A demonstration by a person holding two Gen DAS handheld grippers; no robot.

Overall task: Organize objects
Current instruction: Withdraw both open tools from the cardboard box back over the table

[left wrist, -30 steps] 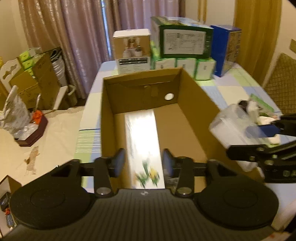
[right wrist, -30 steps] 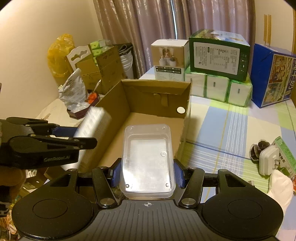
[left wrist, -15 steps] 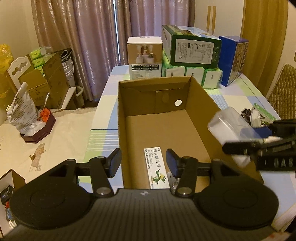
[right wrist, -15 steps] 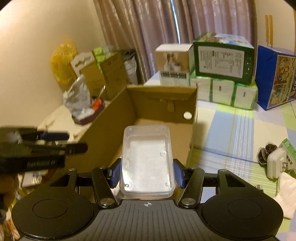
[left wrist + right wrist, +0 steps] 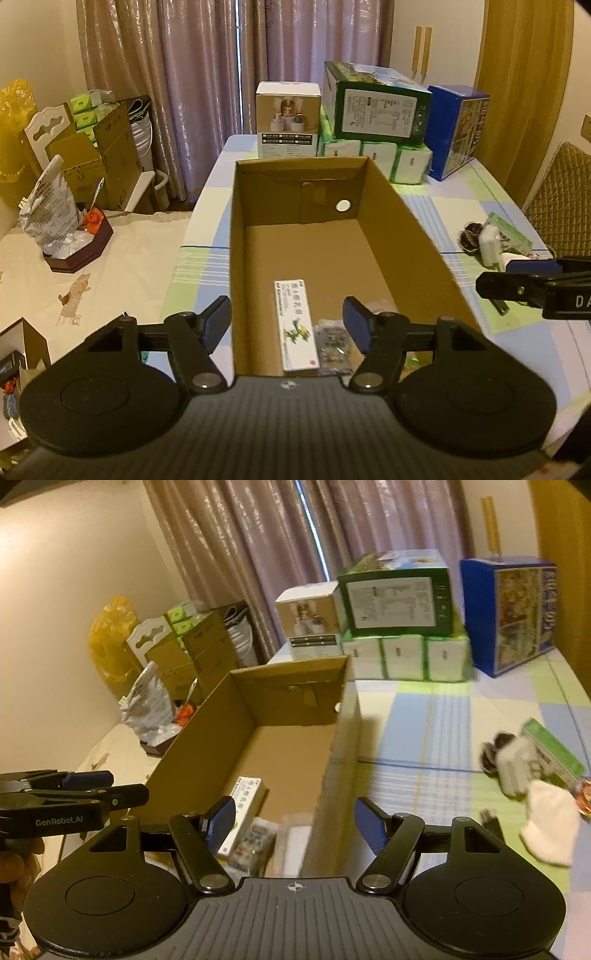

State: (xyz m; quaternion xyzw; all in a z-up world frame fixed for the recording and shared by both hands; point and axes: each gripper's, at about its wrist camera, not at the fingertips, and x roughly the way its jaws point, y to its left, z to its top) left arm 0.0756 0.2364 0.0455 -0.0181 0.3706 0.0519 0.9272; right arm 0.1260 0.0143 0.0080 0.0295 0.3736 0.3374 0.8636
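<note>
Both tongs empty, jaws wide: left tongs (image 5: 286, 323) over near end of open brown cardboard box (image 5: 399, 225), right tongs (image 5: 294, 825) above its right wall. Long white carton w/ green print (image 5: 295, 325) lies flat on box floor beside a clear packet (image 5: 255, 840). Next likely the white adapter (image 5: 517, 766) & loose bits on checked surface (image 5: 424, 720): approach low, square up, grip firmly before lifting.

Open cardboard box (image 5: 402, 221) — slim carton (image 5: 295, 325) flat inside
</note>
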